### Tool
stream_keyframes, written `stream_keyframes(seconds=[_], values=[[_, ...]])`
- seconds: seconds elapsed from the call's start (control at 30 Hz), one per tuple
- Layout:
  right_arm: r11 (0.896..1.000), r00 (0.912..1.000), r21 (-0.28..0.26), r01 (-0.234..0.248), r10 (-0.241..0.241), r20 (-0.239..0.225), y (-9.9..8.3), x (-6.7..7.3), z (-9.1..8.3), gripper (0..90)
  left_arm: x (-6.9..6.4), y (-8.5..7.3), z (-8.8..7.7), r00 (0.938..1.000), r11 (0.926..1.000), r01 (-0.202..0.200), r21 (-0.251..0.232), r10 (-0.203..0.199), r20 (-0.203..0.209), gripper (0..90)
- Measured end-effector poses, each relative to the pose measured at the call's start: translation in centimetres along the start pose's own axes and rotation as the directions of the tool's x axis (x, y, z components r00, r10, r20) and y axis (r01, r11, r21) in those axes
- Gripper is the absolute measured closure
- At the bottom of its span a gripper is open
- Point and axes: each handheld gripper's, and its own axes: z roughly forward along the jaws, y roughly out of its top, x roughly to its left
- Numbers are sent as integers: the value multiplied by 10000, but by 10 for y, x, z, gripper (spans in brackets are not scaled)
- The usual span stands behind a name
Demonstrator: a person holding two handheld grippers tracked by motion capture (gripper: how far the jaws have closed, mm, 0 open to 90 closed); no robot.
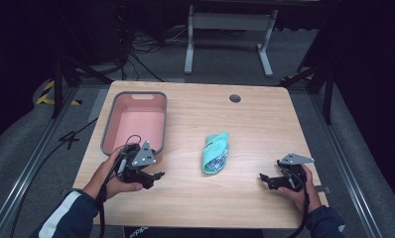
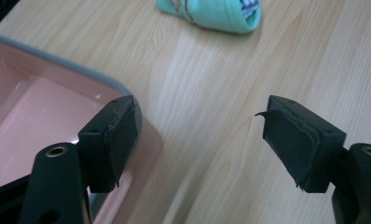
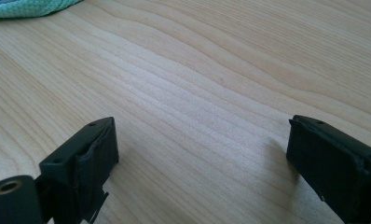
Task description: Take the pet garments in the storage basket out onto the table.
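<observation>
High view of the desk (image 1: pixel 265 124), with the green sock (image 1: pixel 216 152) as landmark. The sock lies flat near the middle of the desk, a folded piece of knit with a patterned lining showing at the end nearest me; nothing touches it. To its left, well apart from it, stands the pink tray (image 1: pixel 106 129) with a grey rim. My left hand-held gripper (image 1: pixel 153 179) hovers just off the tray's near corner, between tray and sock, pointing toward the sock; its jaws stand wide apart with only bare wood between them. In the left gripper view the sock (image 2: pixel 211 16) lies ahead beyond the jaws and the tray (image 2: pixel 127 93) is under the left-hand jaw. My right hand-held gripper (image 1: pixel 265 181) is held low on the sock's right, well apart from it, jaws likewise wide and empty; its own view catches the sock's edge (image 3: pixel 25 8) at the upper left.
</observation>
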Motion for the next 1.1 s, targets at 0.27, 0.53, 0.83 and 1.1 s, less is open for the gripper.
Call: stream_keyframes(seconds=[0.27, 0.53, 0.83, 1.1], values=[[10000, 10000, 6, 4, -4, 9, 0, 0, 0, 93, -5, -38, -2, 9999, 9979, 120, 637, -122, 17, 263], [10000, 10000, 3, -8, 8, 4, 0, 0, 0, 93, -5, -70, 8, 9996, 9937, 267, 1089, -266, -28, 262], [10000, 10000, 2, 1, -1, 11, 0, 0, 0, 93, 3, -102, 18, 9946, 9889, 1023, 1078, -1035, 55, 241], [10000, 10000, 4, -5, 5, 10, 0, 0, 0, 93, 12, -132, 19, 9777, 9755, 2096, 673, -2101, 11, 213]])
